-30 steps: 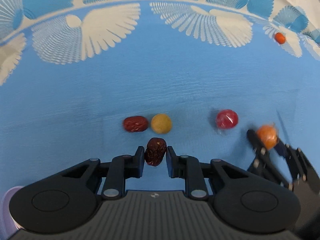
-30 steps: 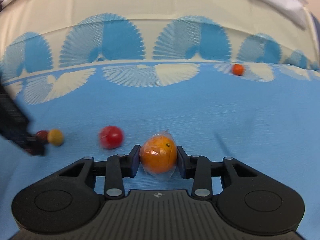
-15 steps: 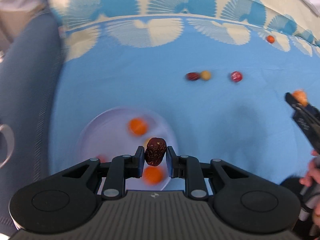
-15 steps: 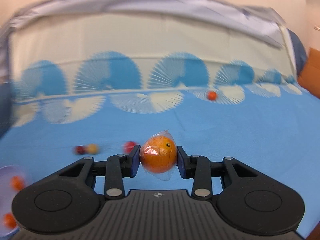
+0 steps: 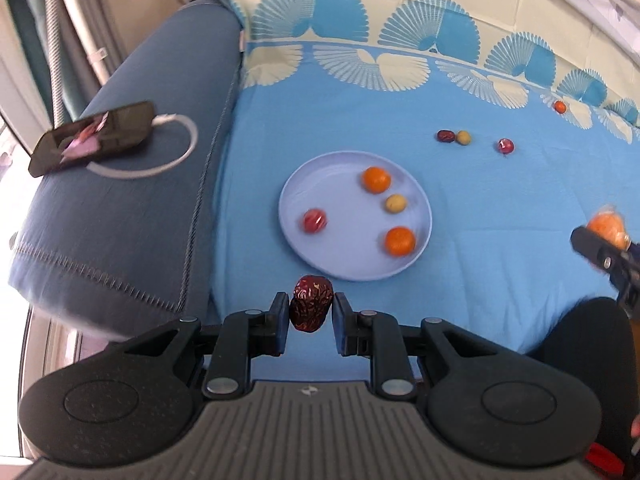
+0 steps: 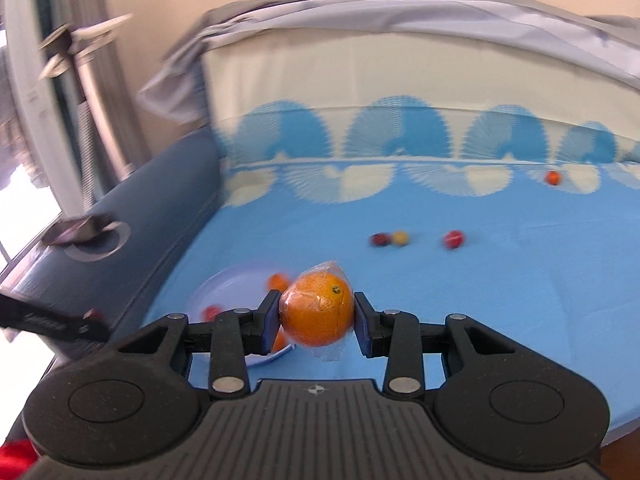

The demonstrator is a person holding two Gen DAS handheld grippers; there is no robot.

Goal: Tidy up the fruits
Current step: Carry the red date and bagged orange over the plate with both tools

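Note:
My left gripper [image 5: 311,312] is shut on a wrinkled dark red date [image 5: 311,307], held in the air just short of the near rim of a pale blue plate [image 5: 332,172]. On the plate lie two oranges [image 5: 376,179], a yellowish fruit [image 5: 396,203] and a red fruit [image 5: 315,220]. My right gripper [image 6: 316,320] is shut on a plastic-wrapped orange [image 6: 317,314], above the blue cloth to the right of the plate [image 6: 236,280]. In the left wrist view the right gripper [image 5: 600,240] shows at the right edge. Loose on the cloth lie a date [image 5: 445,136], a yellow fruit [image 5: 463,138], a red fruit [image 5: 505,146] and a small orange one [image 5: 560,107].
A dark blue padded armrest [image 5: 132,216] runs along the left of the cloth, with a phone [image 5: 94,136] and white cable [image 5: 176,152] on it. A grey cloth [image 6: 400,8] drapes the back edge. A person's dark sleeve [image 5: 580,340] is at lower right.
Both grippers have lifted and swung left away from the loose fruits, each keeping its fruit. The plate and the armrest have come into view.

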